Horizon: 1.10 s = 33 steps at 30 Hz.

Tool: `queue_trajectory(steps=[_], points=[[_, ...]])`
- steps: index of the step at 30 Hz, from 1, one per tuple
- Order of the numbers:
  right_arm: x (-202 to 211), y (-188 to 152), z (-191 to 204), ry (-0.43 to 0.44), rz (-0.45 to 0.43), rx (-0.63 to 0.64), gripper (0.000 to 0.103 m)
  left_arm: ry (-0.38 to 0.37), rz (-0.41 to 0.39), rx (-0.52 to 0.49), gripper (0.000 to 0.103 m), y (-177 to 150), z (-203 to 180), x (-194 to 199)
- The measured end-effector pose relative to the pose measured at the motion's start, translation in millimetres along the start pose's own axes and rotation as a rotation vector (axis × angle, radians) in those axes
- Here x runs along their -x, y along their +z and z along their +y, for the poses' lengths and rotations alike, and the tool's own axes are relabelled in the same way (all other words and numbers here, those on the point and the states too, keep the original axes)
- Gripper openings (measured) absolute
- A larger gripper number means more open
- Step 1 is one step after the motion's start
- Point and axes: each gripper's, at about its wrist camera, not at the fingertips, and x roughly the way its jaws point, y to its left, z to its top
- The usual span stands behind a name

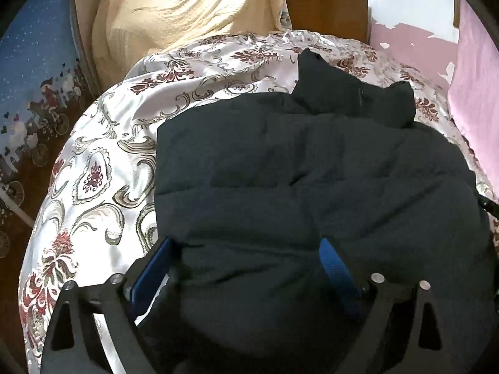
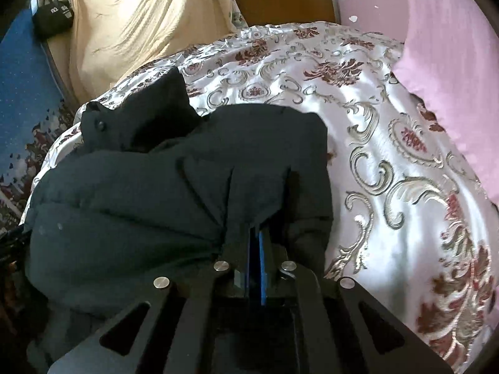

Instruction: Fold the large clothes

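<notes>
A black padded jacket lies in a thick bundle on a floral bedspread, its collar sticking up at the far end. My left gripper stands wide over the jacket's near edge. The padded bulk fills most of the space between its blue pads, and a strip of bedspread shows beside the left pad. In the right wrist view the jacket spreads left and ahead. My right gripper is shut, its blue pads pressed together on a gathered fold of the jacket's right edge.
The satin bedspread stretches right and ahead. A yellow cloth drapes at the far left, and a wooden headboard stands behind. A pink pillow lies on the right. A black bag sits far left by blue patterned fabric.
</notes>
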Motion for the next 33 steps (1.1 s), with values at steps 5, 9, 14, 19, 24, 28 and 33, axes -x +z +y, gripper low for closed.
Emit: queue_trajectory(steps=[5,9,14,19,24,28,33], points=[[10,5,-3,0.025,0.003,-0.011,0.018,-0.052,0.023,0.053,0.096,8,14,11],[27,27,-1,0.08,-0.032,-0.022,0.068,-0.094,-0.042,0.076,0.096,37,22,31],[13,81,35,0.186,0.0,-0.007,0.077,-0.183,-0.103,0.038,0.096,106,1,21],[-33,131,75,0.204,0.032,-0.017,0.077,-0.216,-0.082,0.055,0.096,161,-18,-27],[-75,166,101,0.142,0.045,-0.06,0.072,-0.164,-0.012,0.077,0.083,186,-33,-71],[-98,169,109,0.123,0.104,-0.092,0.037,-0.216,0.037,0.157,0.042,192,-29,-92],[-85,163,110,0.119,0.07,-0.081,0.015,-0.286,-0.004,0.142,0.006,188,-34,-78]])
